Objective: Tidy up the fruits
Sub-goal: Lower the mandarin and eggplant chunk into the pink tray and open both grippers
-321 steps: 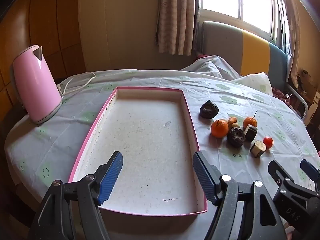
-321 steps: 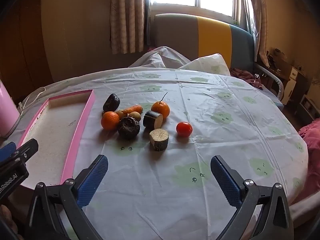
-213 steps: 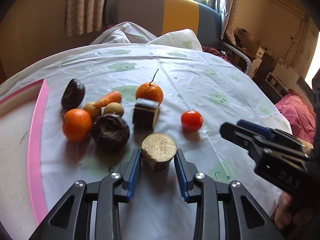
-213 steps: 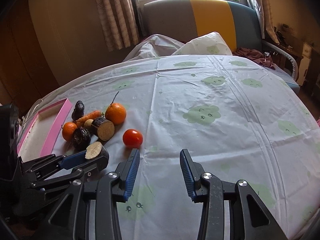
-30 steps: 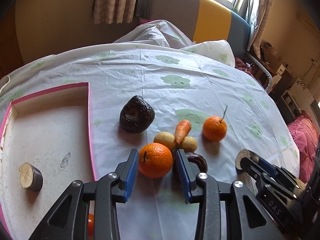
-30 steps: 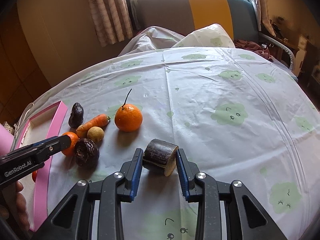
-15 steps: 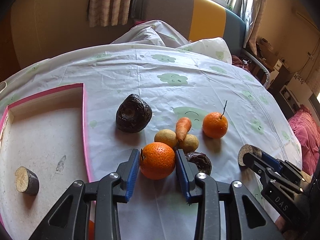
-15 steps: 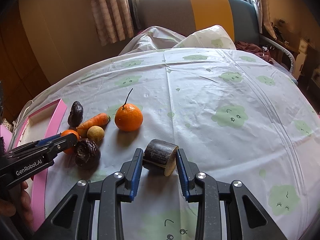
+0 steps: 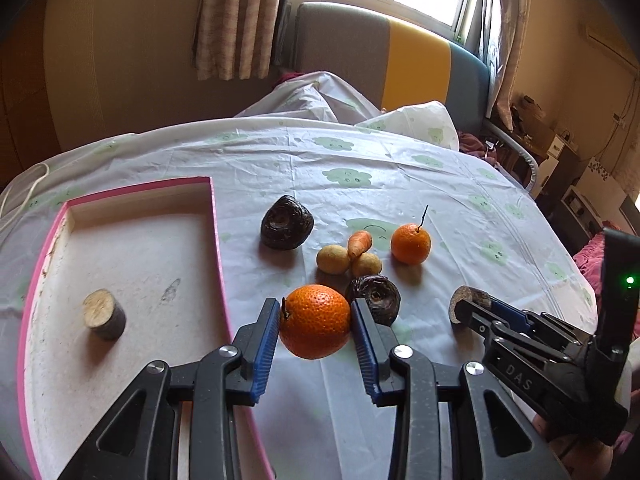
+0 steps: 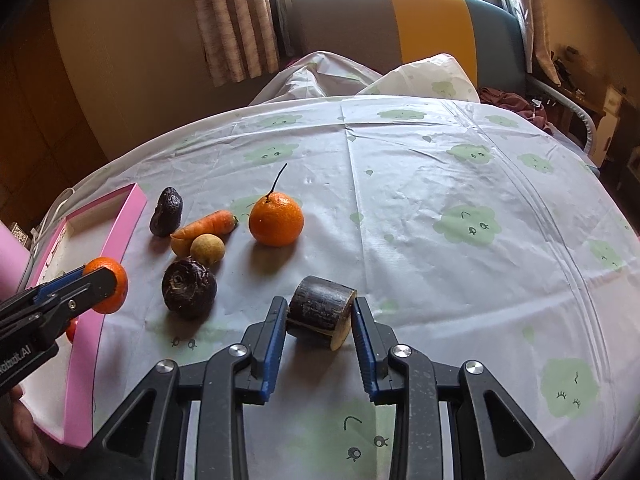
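My left gripper [image 9: 316,320] is shut on a large orange [image 9: 315,322] and holds it just above the tablecloth, beside the pink tray [image 9: 218,240]. A cut log piece [image 9: 103,314] lies in the tray. My right gripper [image 10: 320,314] is shut on a dark-skinned cut cylinder [image 10: 320,312] that rests on the cloth. On the table between them lie two dark wrinkled fruits [image 9: 286,222] [image 9: 374,294], a carrot [image 9: 360,242], two small tan fruits [image 9: 332,258] and a stemmed orange [image 9: 411,243].
The pink tray [image 10: 128,216] sits at the table's left, with a red tomato [image 10: 71,330] partly hidden behind my left gripper. A pink kettle [image 10: 10,248] stands beyond it. A striped sofa [image 9: 400,56] backs the table. A hand shows at the lower left edge.
The left gripper has risen with the orange and shifted left toward the tray, leaving the other fruit behind. The right gripper and its dark piece have stayed put.
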Demonstrator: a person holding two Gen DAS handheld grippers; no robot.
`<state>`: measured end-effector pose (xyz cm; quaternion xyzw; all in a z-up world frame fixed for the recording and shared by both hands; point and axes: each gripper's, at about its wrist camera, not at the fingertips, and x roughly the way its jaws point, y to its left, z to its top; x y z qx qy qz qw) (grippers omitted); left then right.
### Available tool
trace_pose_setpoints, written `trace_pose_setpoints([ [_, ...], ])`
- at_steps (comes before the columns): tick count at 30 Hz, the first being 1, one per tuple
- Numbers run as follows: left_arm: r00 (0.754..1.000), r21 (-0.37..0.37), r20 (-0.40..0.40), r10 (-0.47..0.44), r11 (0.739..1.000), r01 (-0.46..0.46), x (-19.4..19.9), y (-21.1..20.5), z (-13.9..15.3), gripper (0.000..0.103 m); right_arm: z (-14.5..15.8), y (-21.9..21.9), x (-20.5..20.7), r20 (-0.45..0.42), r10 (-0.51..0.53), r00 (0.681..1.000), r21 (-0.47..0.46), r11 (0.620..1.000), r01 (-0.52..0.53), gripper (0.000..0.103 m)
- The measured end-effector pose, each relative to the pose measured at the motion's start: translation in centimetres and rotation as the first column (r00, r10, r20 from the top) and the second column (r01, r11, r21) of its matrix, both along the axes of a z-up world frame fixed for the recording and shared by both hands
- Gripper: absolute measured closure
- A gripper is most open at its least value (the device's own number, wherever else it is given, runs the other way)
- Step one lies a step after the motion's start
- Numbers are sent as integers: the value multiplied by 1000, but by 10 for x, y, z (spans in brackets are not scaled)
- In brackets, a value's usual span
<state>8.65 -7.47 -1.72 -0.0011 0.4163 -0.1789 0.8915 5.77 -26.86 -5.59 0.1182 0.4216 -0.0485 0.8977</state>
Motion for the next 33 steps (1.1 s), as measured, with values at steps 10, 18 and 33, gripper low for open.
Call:
trace_pose_setpoints([
  [10,997,-20,25,71,997,-70,-22,38,12,66,3,14,-7,1,34,999,1,999,-34,71],
  [18,986,-29,25,164,986,-163,-25,81,9,66,16,40,-9,29,109,994,4,994,-109,71],
  [33,945,-27,2,328,944,-328,-21,155,-2,66,45,130,-5,106,376,921,104,917,-386,71],
])
